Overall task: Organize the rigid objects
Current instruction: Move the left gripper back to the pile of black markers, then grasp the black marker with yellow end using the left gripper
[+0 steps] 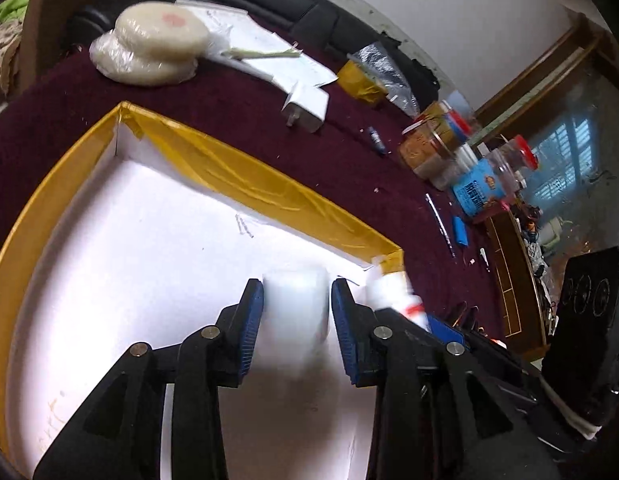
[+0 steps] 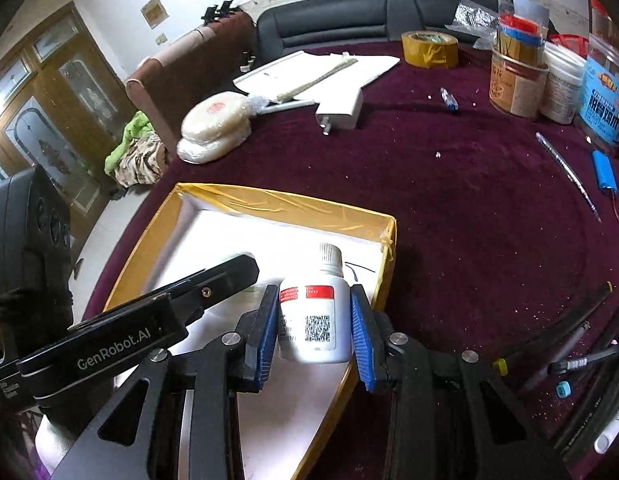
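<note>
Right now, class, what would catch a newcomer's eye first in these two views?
First, the white plastic bottle with a red label band, clamped between the right gripper's blue pads over the shallow yellow-rimmed white tray. Next, the blurred white block held in the left gripper above the same tray. Behind, on the dark maroon tablecloth, lie two wrapped pale round cakes.

Worktop (image 2: 449, 208): covered in dark maroon pile cloth, speckled with pale crumbs. Lying directly on it: yellow-taped shallow box (image 2: 389, 236) with white interior at near edge; two wrapped round pale cakes (image 2: 213, 124), stacked; white papers (image 2: 341, 66); white plug adapter (image 2: 341, 110); roll of yellow tape (image 2: 429, 49); cluster of jars and tubs (image 2: 517, 84) at far right; pen (image 2: 569, 172); small blue cylinder (image 2: 603, 170).
</note>
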